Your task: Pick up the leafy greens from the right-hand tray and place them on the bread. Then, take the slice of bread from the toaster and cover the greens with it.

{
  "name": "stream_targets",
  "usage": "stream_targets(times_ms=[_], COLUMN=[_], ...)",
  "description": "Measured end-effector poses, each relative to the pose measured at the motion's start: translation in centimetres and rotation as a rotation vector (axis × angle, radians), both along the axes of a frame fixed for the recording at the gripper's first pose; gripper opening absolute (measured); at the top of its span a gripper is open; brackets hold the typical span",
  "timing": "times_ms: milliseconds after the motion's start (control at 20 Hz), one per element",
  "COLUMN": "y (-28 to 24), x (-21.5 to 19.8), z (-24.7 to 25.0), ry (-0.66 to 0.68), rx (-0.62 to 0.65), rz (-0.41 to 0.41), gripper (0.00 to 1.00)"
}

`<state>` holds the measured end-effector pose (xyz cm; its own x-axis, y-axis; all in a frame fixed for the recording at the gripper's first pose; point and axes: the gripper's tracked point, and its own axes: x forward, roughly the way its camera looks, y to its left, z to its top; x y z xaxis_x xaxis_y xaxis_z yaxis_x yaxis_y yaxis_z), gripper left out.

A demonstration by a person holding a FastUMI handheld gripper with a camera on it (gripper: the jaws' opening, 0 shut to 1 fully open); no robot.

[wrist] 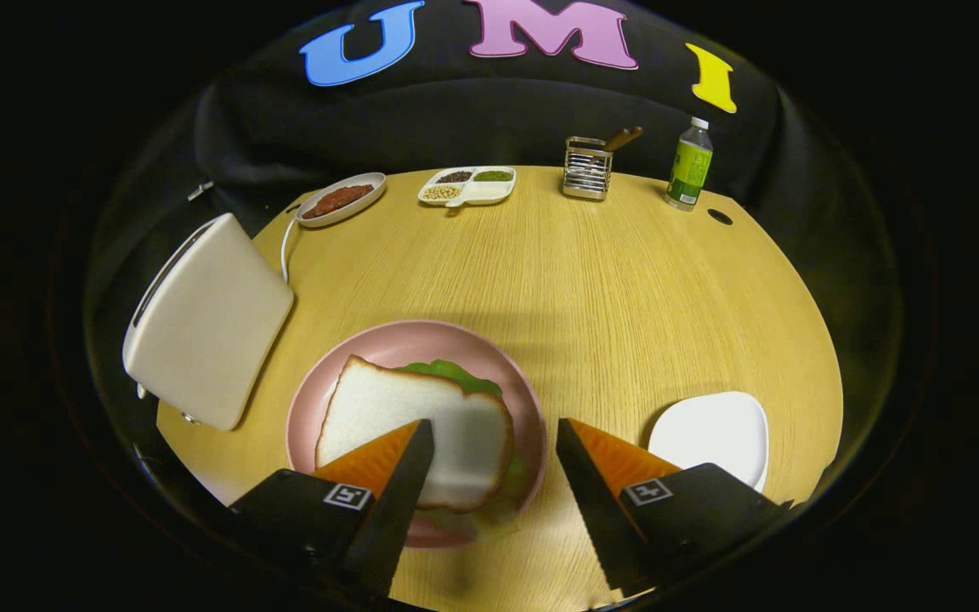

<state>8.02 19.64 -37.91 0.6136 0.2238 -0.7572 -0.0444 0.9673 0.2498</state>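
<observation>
Bread (409, 425) lies flat on the plate (396, 340), greens (453, 372) peeking out at its 12 o'clock, mostly hidden. Gripper (494, 438) open, empty, above it.

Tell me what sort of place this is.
Likely a mock kitchen table in a recording booth: a toaster, a sandwich on a pink plate, and a cutlery rack. The hand-held gripper is open.

Gripper (494, 438) fingers spread wide, holding nothing, above the pink plate (387, 340). Bread slice (404, 425) tops the leafy greens (455, 372) there. Toaster (205, 319) left, white tray (715, 429) right.
</observation>
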Motion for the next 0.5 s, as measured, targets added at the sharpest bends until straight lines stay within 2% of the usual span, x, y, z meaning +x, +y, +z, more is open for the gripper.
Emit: stream_targets(times_ms=[50, 150, 300, 500], y=[-0.1, -0.4, -1.1, -2.2], x=[-0.3, -0.6, -0.7, 0.3], z=[0.3, 1.1, 3.2, 8.3], ry=[-0.009, -0.043, -0.095, -0.214], rx=[0.001, -0.006, -0.019, -0.032], rz=[0.004, 0.008, -0.001, -0.012], gripper=[0.98, 1.0, 0.99, 0.99])
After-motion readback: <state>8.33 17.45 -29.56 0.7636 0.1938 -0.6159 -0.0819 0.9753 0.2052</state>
